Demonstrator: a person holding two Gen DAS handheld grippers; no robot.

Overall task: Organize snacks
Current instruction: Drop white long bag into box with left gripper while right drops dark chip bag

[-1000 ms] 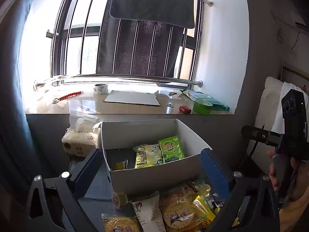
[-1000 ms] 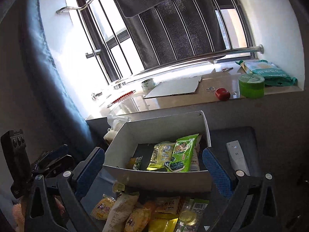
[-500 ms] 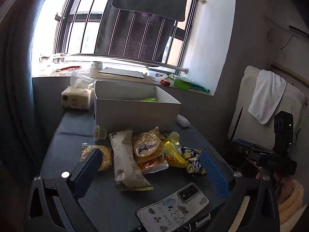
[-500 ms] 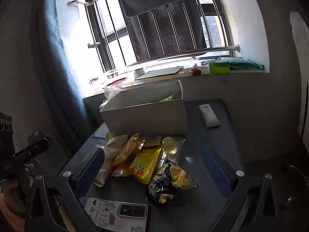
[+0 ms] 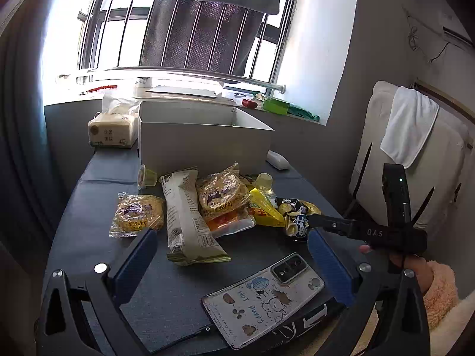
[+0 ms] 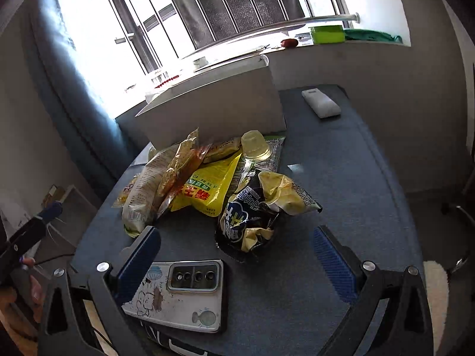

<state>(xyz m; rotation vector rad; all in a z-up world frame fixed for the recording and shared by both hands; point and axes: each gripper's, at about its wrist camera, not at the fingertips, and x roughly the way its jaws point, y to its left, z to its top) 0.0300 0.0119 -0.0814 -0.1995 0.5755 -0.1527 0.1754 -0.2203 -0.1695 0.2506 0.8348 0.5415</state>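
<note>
A pile of snack packets lies on the dark table in front of a white cardboard box (image 5: pixel 204 145). In it are a long beige packet (image 5: pixel 187 216), a round yellow cake packet (image 5: pixel 136 215), a yellow bag (image 6: pixel 204 190), a black-and-yellow crumpled bag (image 6: pixel 258 210) and a jelly cup (image 6: pixel 255 148). My left gripper (image 5: pixel 230 255) is open and empty near the table's front edge, short of the pile. My right gripper (image 6: pixel 234 252) is open and empty, with the black-and-yellow bag just beyond its fingertips. The box's inside is hidden.
A phone in a cartoon case (image 5: pixel 264 296) lies at the front edge, also in the right wrist view (image 6: pixel 181 290). A tissue pack (image 5: pixel 112 132) stands left of the box. A white remote (image 6: pixel 320 103) lies at the back right. A window sill with small items runs behind.
Both grippers have pulled back and down from above the box to the table's front edge. The box's inside has dropped out of sight and the phone has come into view.
</note>
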